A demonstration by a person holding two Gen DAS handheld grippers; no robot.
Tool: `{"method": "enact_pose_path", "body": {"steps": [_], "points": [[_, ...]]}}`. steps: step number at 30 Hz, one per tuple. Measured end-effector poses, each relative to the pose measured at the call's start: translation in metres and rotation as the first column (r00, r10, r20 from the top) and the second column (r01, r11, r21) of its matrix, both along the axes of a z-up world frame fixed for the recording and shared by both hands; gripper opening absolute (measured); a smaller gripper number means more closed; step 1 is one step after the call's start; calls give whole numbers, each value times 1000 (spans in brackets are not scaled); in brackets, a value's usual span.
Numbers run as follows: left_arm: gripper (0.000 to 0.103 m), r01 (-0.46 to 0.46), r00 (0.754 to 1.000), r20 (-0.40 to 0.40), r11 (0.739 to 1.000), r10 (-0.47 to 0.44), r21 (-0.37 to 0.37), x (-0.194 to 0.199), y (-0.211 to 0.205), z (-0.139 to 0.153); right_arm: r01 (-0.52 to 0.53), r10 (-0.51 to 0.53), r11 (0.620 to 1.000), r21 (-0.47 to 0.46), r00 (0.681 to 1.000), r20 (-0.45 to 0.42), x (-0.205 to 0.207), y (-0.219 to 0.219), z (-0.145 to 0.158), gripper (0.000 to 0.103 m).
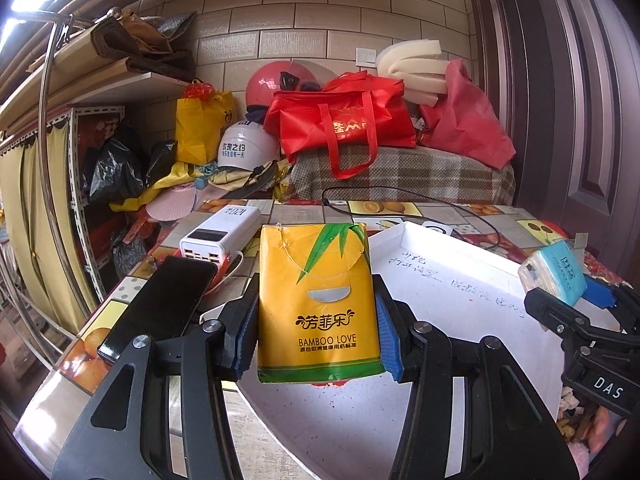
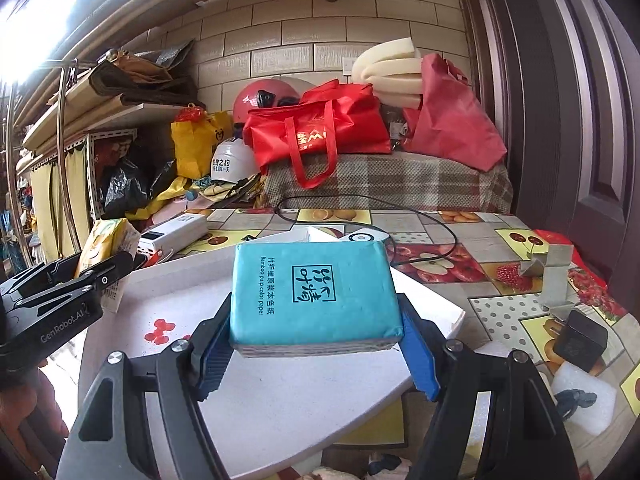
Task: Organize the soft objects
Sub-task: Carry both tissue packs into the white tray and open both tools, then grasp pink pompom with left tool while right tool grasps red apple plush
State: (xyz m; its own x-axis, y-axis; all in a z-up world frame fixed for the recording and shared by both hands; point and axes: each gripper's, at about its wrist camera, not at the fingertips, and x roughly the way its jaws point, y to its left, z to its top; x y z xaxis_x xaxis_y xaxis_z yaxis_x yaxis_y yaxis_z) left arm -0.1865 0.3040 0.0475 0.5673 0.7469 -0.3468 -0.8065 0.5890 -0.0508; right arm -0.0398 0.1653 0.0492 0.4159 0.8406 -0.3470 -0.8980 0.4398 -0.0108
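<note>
Gripping a yellow tissue pack (image 1: 318,304) by its two long sides, the left gripper (image 1: 317,330) has its blue pads (image 1: 245,332) pressed against the wrapper, and the pack hangs clear above the white tray (image 1: 452,280) below it. Just left of this gripper lie a black phone (image 1: 160,304) and, beyond it, a white power bank (image 1: 220,236) on the fruit-patterned surface (image 1: 532,224). The right gripper (image 2: 316,344) is clamped on a teal tissue pack (image 2: 312,292), one pad on each short side, held flat over the same tray (image 2: 280,400). To its left the other gripper (image 2: 72,284) shows with the yellow pack (image 2: 106,246) in it. Right of the right gripper, on the surface (image 2: 460,216), stand a grey bracket (image 2: 554,276) and a small black block (image 2: 582,344). A black cable (image 2: 440,232) loops ahead of it, beyond the tray.
</note>
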Motion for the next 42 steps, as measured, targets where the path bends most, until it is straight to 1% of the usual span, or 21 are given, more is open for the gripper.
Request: {"method": "enact_pose_path", "body": {"steps": [2, 3, 4, 5, 6, 7, 12, 15, 18, 20, 22, 25, 27, 30, 34, 37, 40, 42], "points": [[53, -2, 1000, -6, 1000, 2, -16, 1, 3, -1, -11, 11, 999, -40, 1000, -12, 2, 8, -2, 75], [59, -14, 1000, -6, 1000, 14, -19, 1, 3, -1, -19, 18, 998, -60, 1000, -18, 2, 12, -4, 78], [76, -25, 1000, -4, 1000, 25, -19, 0, 3, -1, -23, 22, 997, -77, 1000, -23, 3, 15, -5, 84], [86, -31, 1000, 2, 999, 31, -18, -2, 3, -1, -18, 16, 996, -86, 1000, -25, 3, 16, -5, 87], [102, -36, 999, 6, 999, 36, -16, -3, 2, -1, -11, 8, 996, -87, 1000, -25, 3, 16, -6, 95], [103, -38, 999, 10, 999, 38, -10, -3, 1, 0, -8, 6, 996, -85, 1000, -23, 3, 15, -5, 103], [103, -44, 999, -11, 999, 45, 19, 0, -4, 1, 0, 1, 997, -77, 1000, 14, -3, 14, -5, 103], [103, -52, 999, -1, 998, 52, 18, -1, -4, 2, 1, 1, 997, -79, 1000, 25, -3, 16, -4, 103], [103, -49, 999, 23, 999, 49, 14, -6, -3, 2, 12, -10, 998, -58, 1000, 24, -2, 12, -3, 103], [103, -27, 999, 41, 999, 26, 23, -8, -6, 3, 21, -21, 1000, -17, 999, 31, -3, 4, -1, 103], [103, -1, 999, 37, 999, 0, 35, -7, -10, 4, 23, -23, 999, 24, 999, 40, -7, -6, 1, 103], [103, 50, 999, 16, 997, -51, 60, -3, -23, 5, 4, -6, 999, 33, 999, 47, -15, -18, 2, 103], [103, 91, 996, 12, 993, -92, 75, -3, -33, 6, -8, 5, 999, 52, 997, 75, -26, -30, 3, 103], [103, 159, 987, 12, 985, -160, 69, -6, -49, 5, -47, 42, 997, 55, 996, 81, -37, -51, 3, 103], [103, 247, 969, 13, 967, -248, 67, -14, -76, 5, -65, 63, 997, 38, 997, 49, -36, -83, 2, 103], [103, 324, 946, -9, 942, -325, 84, -18, -102, 4, -31, 30, 999, 31, 999, 32, -24, -110, 2, 103], [103, 421, 907, -36, 905, -419, 70, -18, -126, 3, 24, -23, 1000, 7, 999, -22, -3, -135, 0, 103], [103, 480, 877, -57, 875, -477, 66, -17, -140, 2, 65, -66, 998, -25, 996, -61, 11, -149, -2, 103]]}}
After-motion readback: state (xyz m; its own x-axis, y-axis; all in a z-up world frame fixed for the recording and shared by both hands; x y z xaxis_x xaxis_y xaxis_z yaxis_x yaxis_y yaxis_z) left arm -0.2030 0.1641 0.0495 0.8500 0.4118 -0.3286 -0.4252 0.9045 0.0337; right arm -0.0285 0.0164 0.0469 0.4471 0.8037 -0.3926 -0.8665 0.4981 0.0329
